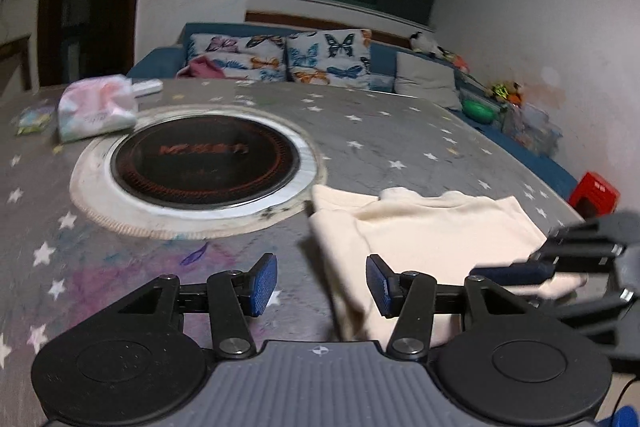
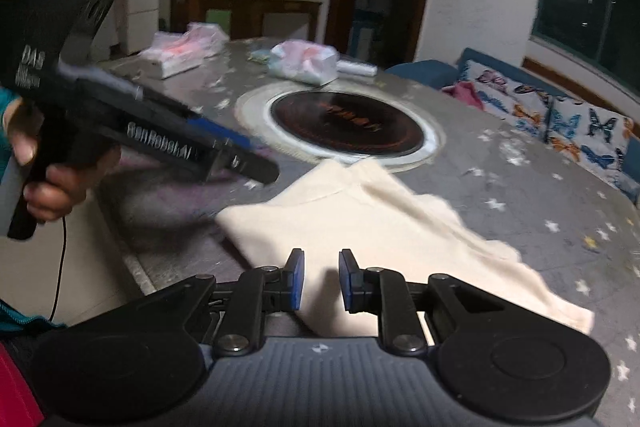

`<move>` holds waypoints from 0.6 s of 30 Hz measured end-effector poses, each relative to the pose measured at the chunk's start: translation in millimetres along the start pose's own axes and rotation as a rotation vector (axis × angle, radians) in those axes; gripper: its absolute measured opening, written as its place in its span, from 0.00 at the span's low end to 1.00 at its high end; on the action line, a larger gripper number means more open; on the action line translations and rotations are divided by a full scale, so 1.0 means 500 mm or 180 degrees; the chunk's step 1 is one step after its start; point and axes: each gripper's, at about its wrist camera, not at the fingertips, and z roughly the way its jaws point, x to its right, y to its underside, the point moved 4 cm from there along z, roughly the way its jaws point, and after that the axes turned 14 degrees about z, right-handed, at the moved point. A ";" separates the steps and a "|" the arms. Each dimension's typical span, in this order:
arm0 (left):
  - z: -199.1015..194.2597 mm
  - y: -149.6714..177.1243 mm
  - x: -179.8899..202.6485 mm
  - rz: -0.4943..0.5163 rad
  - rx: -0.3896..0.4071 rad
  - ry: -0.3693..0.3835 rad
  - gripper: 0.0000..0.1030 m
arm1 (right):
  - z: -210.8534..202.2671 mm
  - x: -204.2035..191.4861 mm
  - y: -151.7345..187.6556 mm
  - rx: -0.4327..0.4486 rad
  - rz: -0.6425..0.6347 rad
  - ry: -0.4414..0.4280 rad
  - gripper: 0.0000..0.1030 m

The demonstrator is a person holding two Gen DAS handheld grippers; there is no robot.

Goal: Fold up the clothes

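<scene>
A cream garment (image 1: pixel 432 239) lies folded flat on the grey star-patterned table, near its front edge; it also shows in the right wrist view (image 2: pixel 384 239). My left gripper (image 1: pixel 322 285) is open and empty, hovering over the garment's left edge. My right gripper (image 2: pixel 321 279) is open with a narrow gap, empty, just above the garment's near edge. In the left wrist view the right gripper (image 1: pixel 520 273) shows at the right, blurred, over the cloth. In the right wrist view the left gripper (image 2: pixel 256 163) shows at the left, blurred, held in a hand.
A round black burner (image 1: pixel 206 159) with a white ring is set into the table (image 1: pixel 400 131) behind the garment. Plastic-wrapped packs (image 1: pixel 96 107) lie at the table's far left. A blue sofa with butterfly cushions (image 1: pixel 320 61) stands behind. A red stool (image 1: pixel 594 191) is at the right.
</scene>
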 end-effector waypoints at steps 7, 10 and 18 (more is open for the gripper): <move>-0.007 0.013 -0.023 -0.0128 -0.0038 -0.0032 0.51 | 0.013 -0.032 -0.012 -0.0033 -0.0192 -0.0110 0.17; -0.005 0.013 -0.039 -0.0258 -0.0071 -0.0033 0.54 | 0.014 -0.045 -0.020 -0.0022 -0.0276 -0.0157 0.17; 0.002 0.005 -0.064 -0.0576 -0.0143 0.0048 0.59 | 0.044 -0.103 -0.023 -0.0112 -0.0654 -0.0361 0.18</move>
